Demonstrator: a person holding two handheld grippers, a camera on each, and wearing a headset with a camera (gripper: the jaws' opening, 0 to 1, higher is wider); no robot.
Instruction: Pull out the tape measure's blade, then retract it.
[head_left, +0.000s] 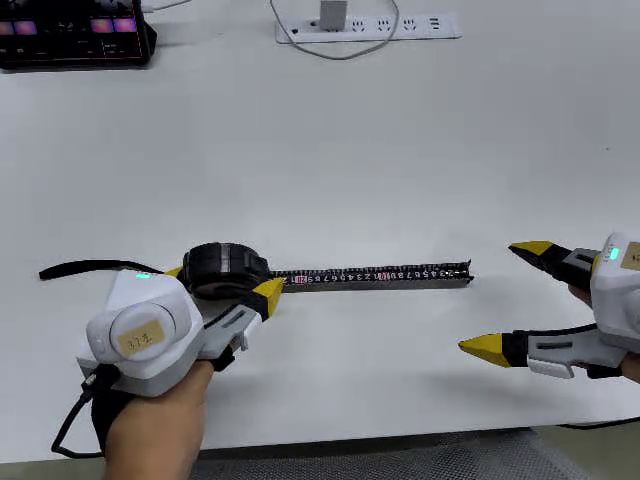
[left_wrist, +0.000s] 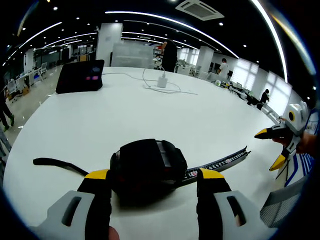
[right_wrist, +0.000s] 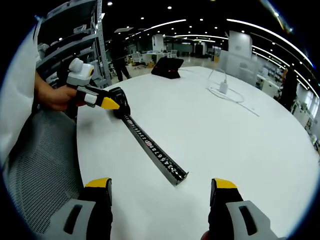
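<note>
The tape measure (head_left: 223, 268) lies on the white table (head_left: 400, 150), its blade (head_left: 380, 275) drawn out flat from the case; the left gripper (head_left: 222, 284) clamps the case between its jaws. The right gripper (head_left: 507, 298) hangs beyond the blade's free end, apart from it, jaws spread wide.

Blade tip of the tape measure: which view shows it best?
Right gripper view: the blade tip lies close ahead, large, with its numerals readable. Head view shows it small, from above; left gripper view shows it distant and distorted, toward the right edge.
</note>
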